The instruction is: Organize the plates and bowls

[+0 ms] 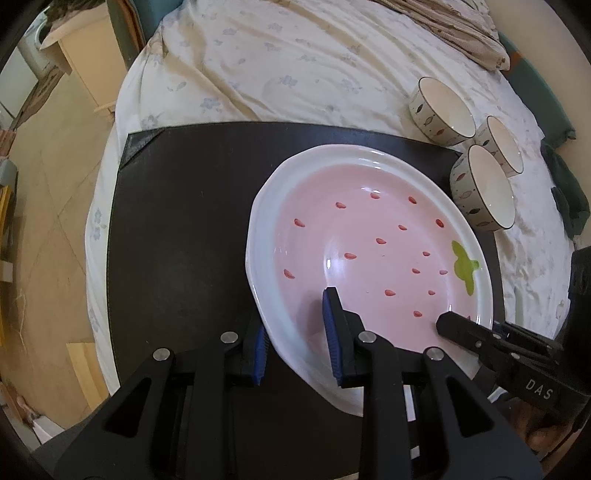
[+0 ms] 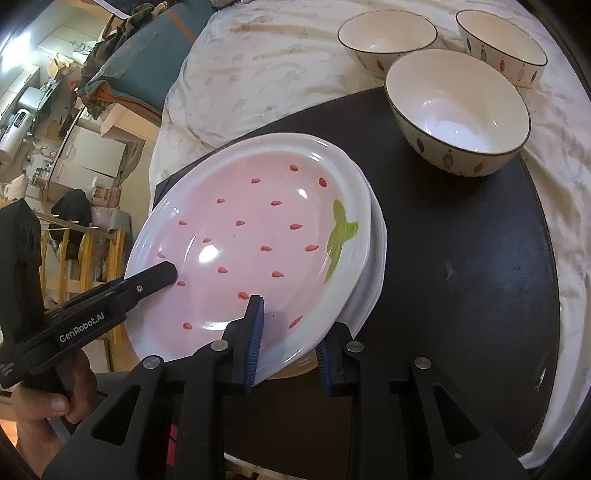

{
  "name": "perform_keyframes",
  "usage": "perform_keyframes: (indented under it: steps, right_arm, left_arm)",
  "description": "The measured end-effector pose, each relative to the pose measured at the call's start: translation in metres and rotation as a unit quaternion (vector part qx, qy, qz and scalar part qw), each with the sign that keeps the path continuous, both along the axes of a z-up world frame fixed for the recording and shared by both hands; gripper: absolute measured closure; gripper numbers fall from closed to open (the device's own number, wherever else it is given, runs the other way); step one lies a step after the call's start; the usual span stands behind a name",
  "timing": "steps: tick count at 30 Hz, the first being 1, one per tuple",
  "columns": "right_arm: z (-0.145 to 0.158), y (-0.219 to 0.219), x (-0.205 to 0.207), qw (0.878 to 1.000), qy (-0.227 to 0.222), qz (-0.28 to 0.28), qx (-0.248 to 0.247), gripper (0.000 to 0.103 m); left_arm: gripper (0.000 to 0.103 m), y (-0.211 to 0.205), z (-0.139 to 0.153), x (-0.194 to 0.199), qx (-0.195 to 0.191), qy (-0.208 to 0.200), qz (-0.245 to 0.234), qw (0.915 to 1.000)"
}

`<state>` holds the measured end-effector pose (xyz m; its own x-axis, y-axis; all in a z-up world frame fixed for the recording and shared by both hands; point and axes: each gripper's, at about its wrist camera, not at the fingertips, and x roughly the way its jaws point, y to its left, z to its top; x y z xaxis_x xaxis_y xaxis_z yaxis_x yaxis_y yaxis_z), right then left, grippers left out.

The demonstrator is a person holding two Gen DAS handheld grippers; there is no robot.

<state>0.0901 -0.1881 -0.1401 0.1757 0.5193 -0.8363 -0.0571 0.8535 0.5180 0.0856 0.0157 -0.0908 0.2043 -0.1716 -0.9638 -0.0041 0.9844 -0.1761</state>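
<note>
Both grippers hold one pink plate (image 1: 369, 236) with red seeds, a green leaf and a white rim. My left gripper (image 1: 295, 332) is shut on its near-left rim, one blue pad inside the plate and the other beneath the rim. On the near rim my right gripper (image 2: 293, 332) is shut on the pink plate (image 2: 251, 236) the same way. The plate sits tilted over a white plate (image 2: 375, 258) whose edge shows beneath it. Three cream bowls with fish marks stand to the right: one (image 2: 458, 110) on the mat's corner, two (image 2: 388, 37) (image 2: 502, 44) on the sheet.
A black mat (image 1: 184, 221) lies on a bed with a floral sheet (image 1: 277, 66). A striped pillow (image 1: 461, 29) lies at the back. The bed edge drops to the floor (image 1: 48, 177) on the left. A hand (image 2: 55, 402) grips the left tool.
</note>
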Motion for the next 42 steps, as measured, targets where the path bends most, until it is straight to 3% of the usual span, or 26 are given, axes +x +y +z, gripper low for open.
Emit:
perform_keyframes:
  steps: [6, 11, 18, 27, 33, 39, 42]
  right_arm:
    - [-0.007, 0.002, 0.000, 1.000, 0.024, -0.001, 0.007, 0.075]
    - [-0.012, 0.005, 0.000, 0.999, 0.039, 0.003, 0.012, 0.074]
    - [-0.016, 0.010, -0.002, 0.999, 0.046, 0.015, 0.001, 0.072]
    - [-0.021, 0.003, 0.003, 0.996, 0.080, -0.003, 0.026, 0.070]
    - [-0.015, 0.004, -0.001, 0.995, 0.094, 0.017, 0.039, 0.060]
    - [-0.009, -0.007, -0.008, 0.994, 0.096, 0.029, 0.051, 0.060]
    - [-0.010, -0.016, -0.011, 0.994, 0.101, 0.021, 0.033, 0.051]
  left_arm:
    - [0.078, 0.003, -0.006, 0.002, 0.007, 0.010, 0.010, 0.9999]
    - [0.076, -0.003, -0.012, 0.002, 0.042, 0.007, -0.005, 0.9991]
    - [0.073, 0.006, -0.025, 0.006, 0.015, 0.021, 0.011, 0.9996]
    - [0.070, 0.006, -0.027, 0.007, 0.020, 0.023, 0.007, 0.9995]
    - [0.070, 0.005, -0.028, 0.008, 0.021, 0.023, 0.011, 0.9995]
    - [0.070, 0.001, -0.033, 0.007, 0.025, 0.038, 0.012, 0.9989]
    - [0.070, 0.000, -0.033, 0.007, 0.025, 0.041, 0.015, 0.9987]
